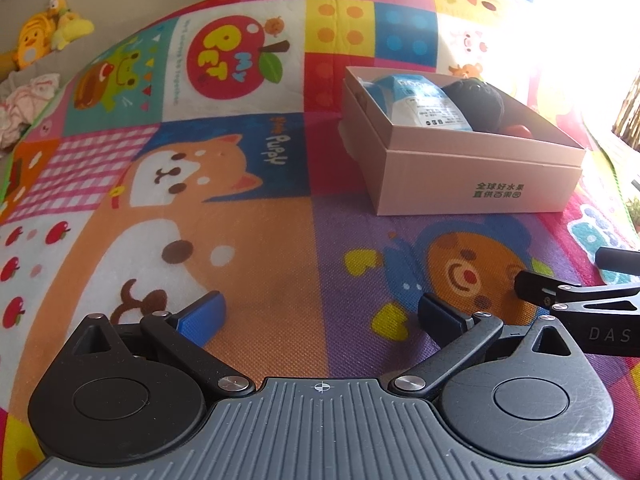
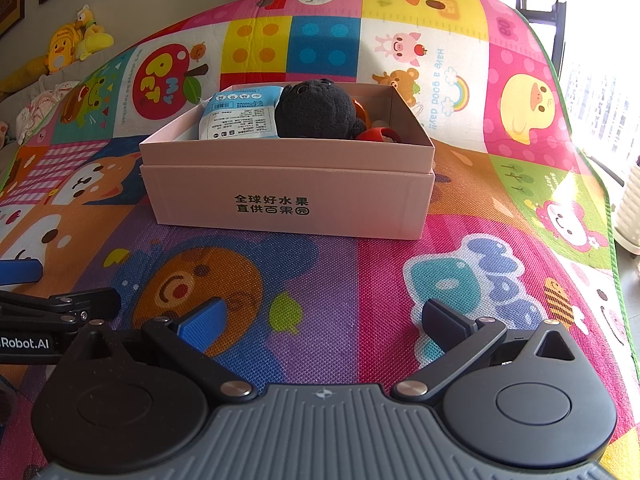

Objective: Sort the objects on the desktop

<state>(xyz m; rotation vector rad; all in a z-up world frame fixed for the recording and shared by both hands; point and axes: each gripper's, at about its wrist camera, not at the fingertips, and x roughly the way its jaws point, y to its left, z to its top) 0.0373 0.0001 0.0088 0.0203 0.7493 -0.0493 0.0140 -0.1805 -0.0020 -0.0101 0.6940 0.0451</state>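
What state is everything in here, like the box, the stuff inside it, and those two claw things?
Box: open, no lid on, sitting on the mat.
Blue packet: inside the box, leaning at its left side.
Black plush: inside the box, beside the packet.
Red item: inside, mostly hidden.
Left tool: open, empty.
Right tool: open, empty.

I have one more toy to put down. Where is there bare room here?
The mat between the pink box and both open tools (left tool, right tool) is bare. Inside the box it is crowded: blue packet, black plush, red toy.
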